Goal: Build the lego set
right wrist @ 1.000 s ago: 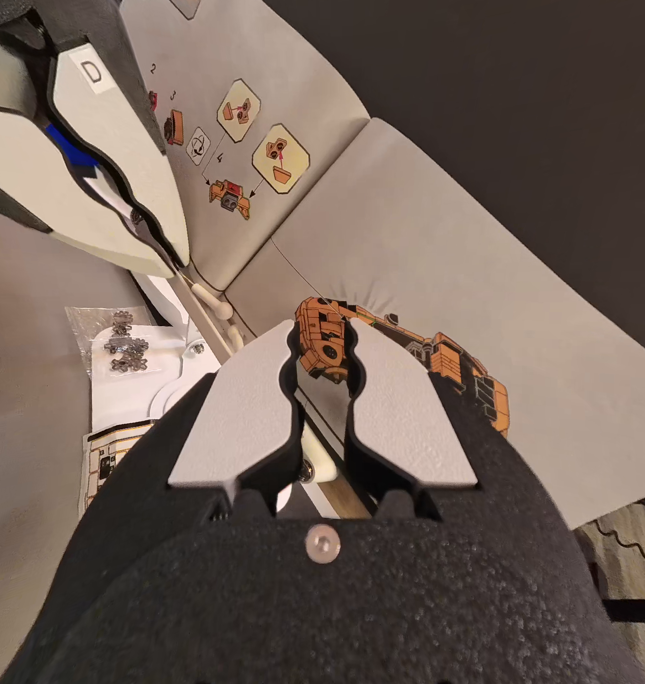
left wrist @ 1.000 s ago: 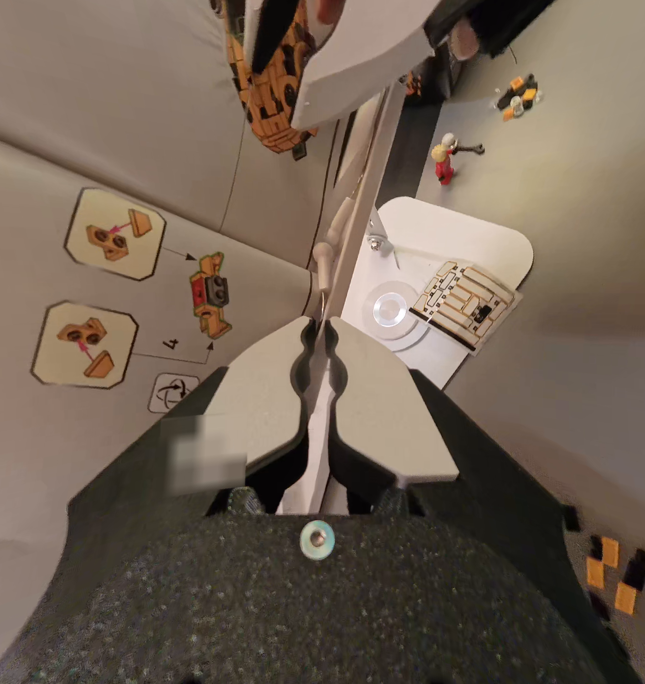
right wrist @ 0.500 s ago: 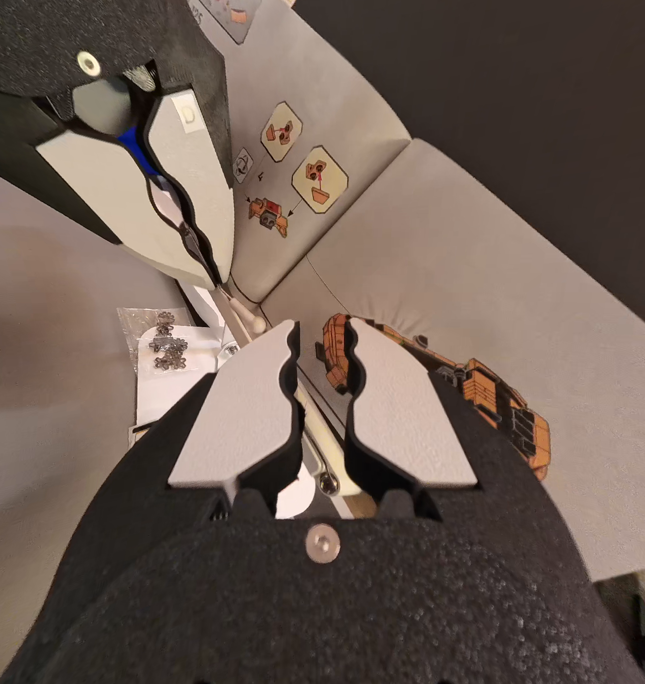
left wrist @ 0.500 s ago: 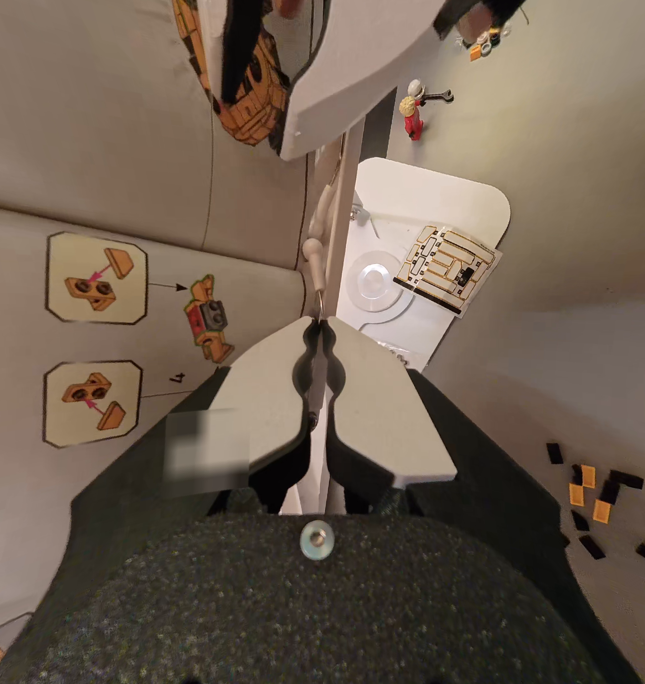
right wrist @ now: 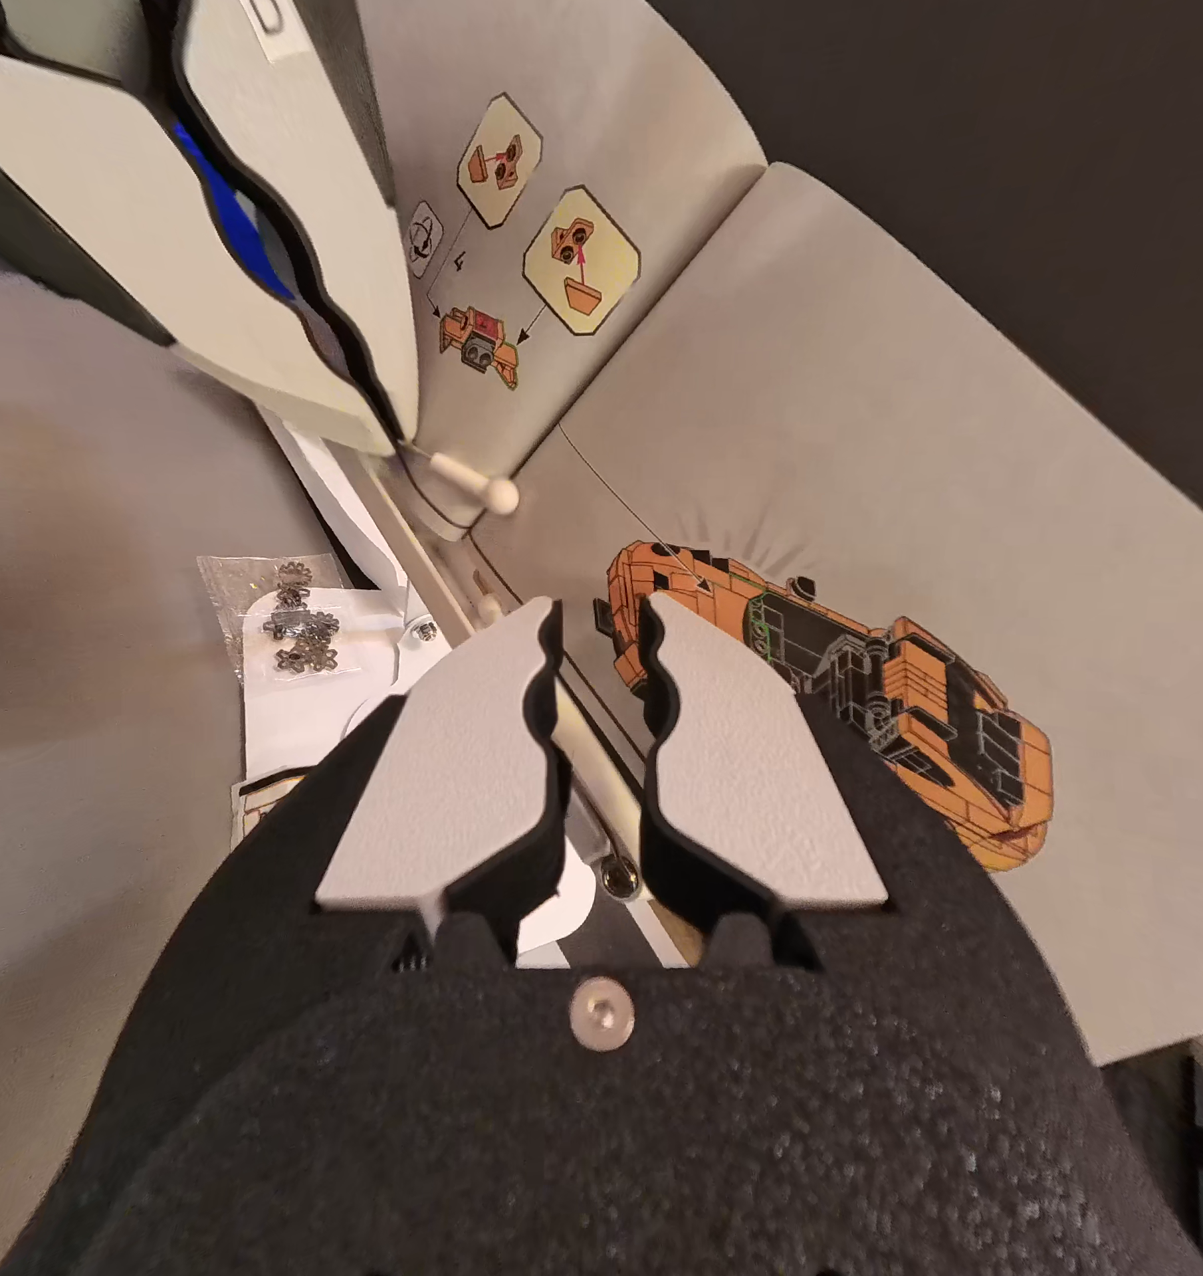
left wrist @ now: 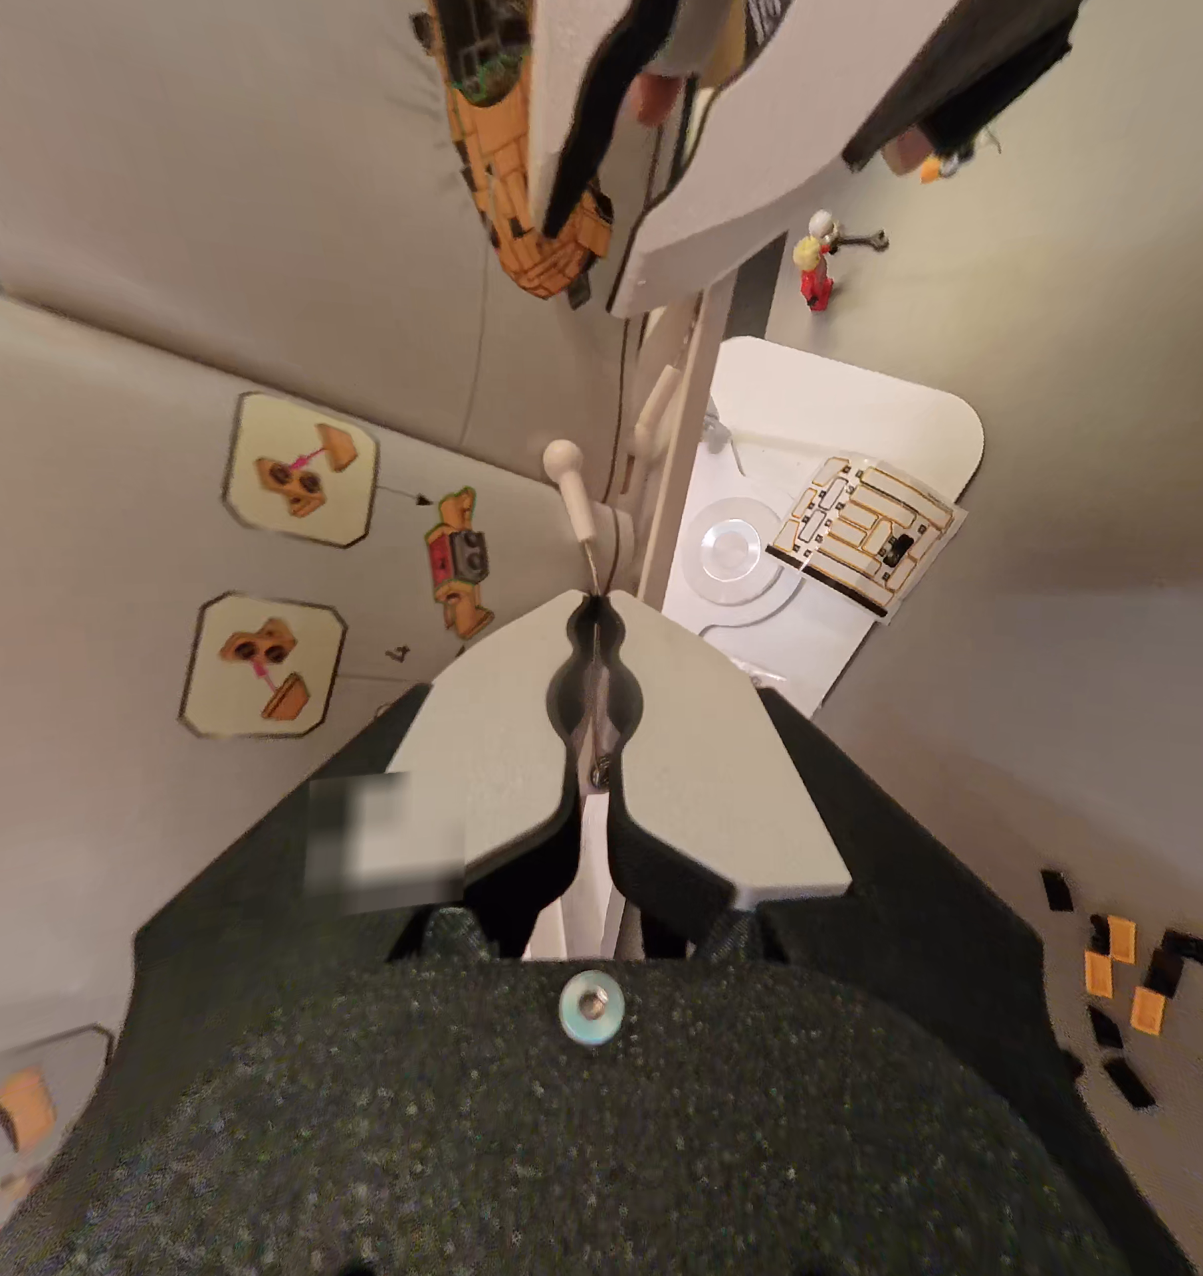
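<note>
The open instruction booklet rests on a white book stand. My left gripper is shut on the thin wire of the stand's page holder, whose white ball tip lies over the page by the fold. In the right wrist view the left gripper shows at the upper left, pinching that page holder. My right gripper is open and empty, just above the booklet's lower edge, near the orange vehicle picture. It shows at the top of the left wrist view.
A sticker sheet lies on the stand's base. A red minifigure stands on the table beyond. Loose orange and black pieces lie at the right. A clear bag of small grey parts lies beside the stand. The gap from one gripper's tips to the other's is roughly 8 centimetres.
The page holder has swung out from along the stand's ledge to across the page, with my left gripper shut on its wire. The right gripper has stayed open.
</note>
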Motion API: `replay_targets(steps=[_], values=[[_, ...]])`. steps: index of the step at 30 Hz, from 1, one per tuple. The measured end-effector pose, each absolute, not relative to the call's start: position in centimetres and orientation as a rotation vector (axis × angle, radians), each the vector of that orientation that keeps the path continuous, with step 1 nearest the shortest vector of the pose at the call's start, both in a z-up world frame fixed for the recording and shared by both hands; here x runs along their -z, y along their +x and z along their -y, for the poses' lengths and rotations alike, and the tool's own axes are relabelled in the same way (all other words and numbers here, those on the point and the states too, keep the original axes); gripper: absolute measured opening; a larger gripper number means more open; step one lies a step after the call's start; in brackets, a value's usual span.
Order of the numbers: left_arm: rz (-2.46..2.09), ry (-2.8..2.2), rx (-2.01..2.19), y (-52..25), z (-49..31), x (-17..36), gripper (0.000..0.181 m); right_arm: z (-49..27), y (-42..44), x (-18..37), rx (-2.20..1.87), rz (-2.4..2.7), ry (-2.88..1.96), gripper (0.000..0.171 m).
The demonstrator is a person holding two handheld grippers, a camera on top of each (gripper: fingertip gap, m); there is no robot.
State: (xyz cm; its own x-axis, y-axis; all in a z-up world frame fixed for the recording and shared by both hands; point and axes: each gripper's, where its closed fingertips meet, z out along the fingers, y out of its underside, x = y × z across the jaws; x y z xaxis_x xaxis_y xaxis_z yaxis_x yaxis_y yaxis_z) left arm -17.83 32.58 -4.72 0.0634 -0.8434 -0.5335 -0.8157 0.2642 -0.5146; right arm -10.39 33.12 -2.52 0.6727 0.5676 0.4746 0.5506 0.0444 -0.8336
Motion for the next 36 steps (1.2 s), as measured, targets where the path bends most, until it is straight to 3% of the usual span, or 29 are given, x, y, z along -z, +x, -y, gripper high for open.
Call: replay_targets(steps=[9, 16, 36], values=[[-1.131, -1.595, 0.451, -21.9, -34.1, 1.4, 0.001, -33.1, -10.5, 2.6, -0.025, 0.867, -1.620, 0.019], [-0.665, -1.632, 0.760, -26.2, -34.8, 3.2, 0.004, -32.9, -10.4, 3.0, -0.024, 0.821, -1.633, 0.020], [-0.451, -1.723, 0.751, -28.6, -31.1, 6.9, 0.000, -28.7, -7.0, 3.0, -0.062, 0.584, -1.646, 0.024]])
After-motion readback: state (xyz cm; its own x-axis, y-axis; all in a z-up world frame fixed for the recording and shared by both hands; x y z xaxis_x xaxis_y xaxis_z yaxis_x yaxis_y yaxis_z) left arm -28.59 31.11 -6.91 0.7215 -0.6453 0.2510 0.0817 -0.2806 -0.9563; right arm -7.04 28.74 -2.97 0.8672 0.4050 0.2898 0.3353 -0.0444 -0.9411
